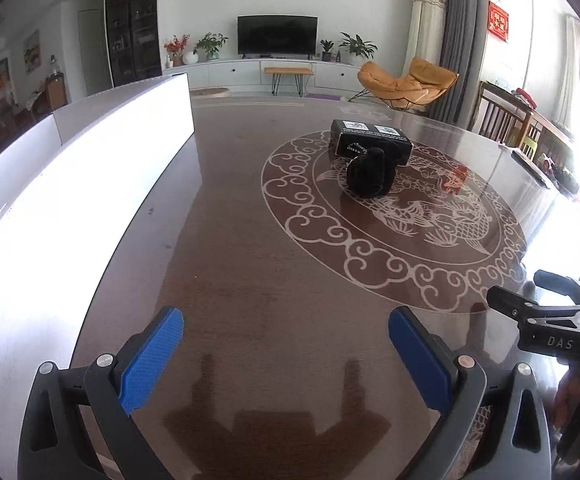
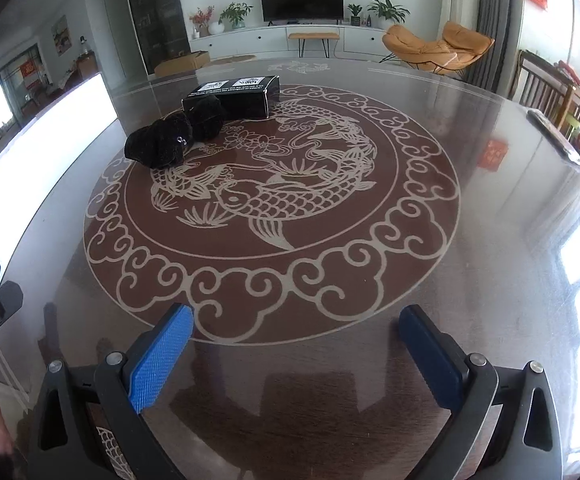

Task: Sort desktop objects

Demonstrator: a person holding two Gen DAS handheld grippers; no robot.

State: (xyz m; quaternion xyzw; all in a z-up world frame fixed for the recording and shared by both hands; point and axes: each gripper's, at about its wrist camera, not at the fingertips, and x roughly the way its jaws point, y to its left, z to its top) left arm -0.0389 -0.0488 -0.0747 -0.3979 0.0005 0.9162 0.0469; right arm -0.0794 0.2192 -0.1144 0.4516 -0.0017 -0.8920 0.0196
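Note:
A black box with white labels (image 1: 371,142) lies on the far part of the brown table with a fish medallion (image 1: 249,264). A black bundled cloth object (image 1: 370,174) lies right in front of it, touching it. Both show in the right wrist view, the box (image 2: 233,96) behind the black bundle (image 2: 169,140). My left gripper (image 1: 285,354) is open and empty above the near table. My right gripper (image 2: 296,354) is open and empty above the medallion's near edge; it also shows at the right edge of the left wrist view (image 1: 538,312).
A long white box (image 1: 69,168) runs along the table's left side, also in the right wrist view (image 2: 37,148). Dark items lie at the table's far right edge (image 1: 530,162). Beyond the table stand a TV unit, an orange chair and wooden chairs.

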